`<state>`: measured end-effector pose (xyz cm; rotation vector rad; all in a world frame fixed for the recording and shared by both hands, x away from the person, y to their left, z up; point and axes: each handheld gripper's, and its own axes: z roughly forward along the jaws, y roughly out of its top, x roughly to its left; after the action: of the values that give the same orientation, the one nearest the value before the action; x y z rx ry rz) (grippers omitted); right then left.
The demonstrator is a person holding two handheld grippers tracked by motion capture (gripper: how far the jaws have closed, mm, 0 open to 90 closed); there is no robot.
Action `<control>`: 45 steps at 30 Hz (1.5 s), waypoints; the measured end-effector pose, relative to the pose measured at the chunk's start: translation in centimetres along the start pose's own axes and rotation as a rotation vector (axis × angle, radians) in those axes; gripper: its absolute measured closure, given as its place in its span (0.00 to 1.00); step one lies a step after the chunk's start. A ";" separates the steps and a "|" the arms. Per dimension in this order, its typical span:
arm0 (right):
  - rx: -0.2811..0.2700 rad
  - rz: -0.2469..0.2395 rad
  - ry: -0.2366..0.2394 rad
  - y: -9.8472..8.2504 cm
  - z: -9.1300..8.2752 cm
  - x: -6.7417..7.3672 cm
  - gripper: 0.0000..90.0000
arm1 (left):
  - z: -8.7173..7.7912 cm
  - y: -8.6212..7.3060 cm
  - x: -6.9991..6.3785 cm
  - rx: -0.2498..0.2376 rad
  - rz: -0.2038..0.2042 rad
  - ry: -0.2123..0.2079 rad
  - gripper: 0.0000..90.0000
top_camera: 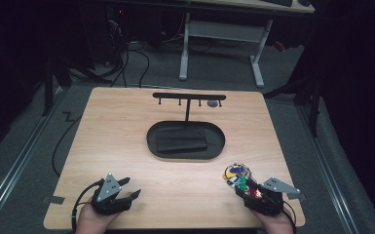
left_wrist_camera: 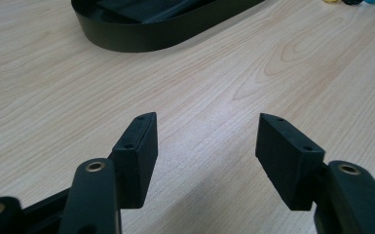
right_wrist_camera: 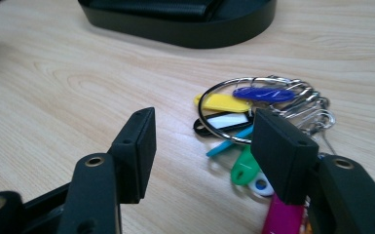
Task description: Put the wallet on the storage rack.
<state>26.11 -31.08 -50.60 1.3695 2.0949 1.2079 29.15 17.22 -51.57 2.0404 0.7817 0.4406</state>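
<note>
High view: wooden table (top_camera: 126, 141) is carrying a black oval tray (top_camera: 185, 140) near its middle, a dark flat block (top_camera: 182, 139) lying inside it; a black T-shaped rack (top_camera: 189, 97) is standing at the tray's far side; left gripper (top_camera: 130, 187) is sitting at the near left edge, held in a hand (top_camera: 91, 222), jaws spread wide over bare wood, holding nothing; right gripper (top_camera: 246, 189) is sitting at the near right, its jaws hard to make out here, with a bunch of coloured key tags on a ring (top_camera: 237, 175) lying on the table just ahead of it, touching or nearly so

Left gripper view: both black jaws are standing wide apart, bare wood between them; the tray's wall (left_wrist_camera: 165, 36) is showing ahead

Right gripper view: jaws are gaping wide, gripping nothing; key tags (right_wrist_camera: 253, 126) are resting on the table, partly behind the right-hand jaw, yellow, blue, white, green and pink tags fanning off a metal ring; tray (right_wrist_camera: 185, 29) is lying beyond
</note>
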 end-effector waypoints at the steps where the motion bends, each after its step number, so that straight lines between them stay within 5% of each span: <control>1: 0.016 -0.005 0.001 0.2 0.2 0.0 0.48 | 0.0 0.0 0.0 0.004 0.008 0.000 0.46; 6: 0.095 -0.019 -0.017 1.3 0.8 0.1 0.49 | -0.2 -0.1 0.1 -0.004 0.006 -0.008 0.46; 15: 0.270 -0.145 -0.063 4.4 1.5 0.9 0.49 | 0.0 0.0 -0.2 0.005 0.038 -0.032 0.47; 18: 0.369 -0.202 -0.065 5.4 2.2 1.4 0.49 | 0.0 0.1 -0.3 0.004 0.050 -0.036 0.47; 32: 0.613 -0.365 -0.091 7.5 4.8 2.3 0.49 | 0.0 0.0 -0.1 0.008 0.050 -0.049 0.47; 45: 0.801 -0.406 -0.055 9.6 8.2 2.7 0.65 | 0.2 -0.1 -0.2 0.016 0.067 -0.062 0.47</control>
<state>35.84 -23.34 -47.10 1.1147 2.7654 0.1486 29.06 17.01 -51.72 2.0897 0.6827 0.4078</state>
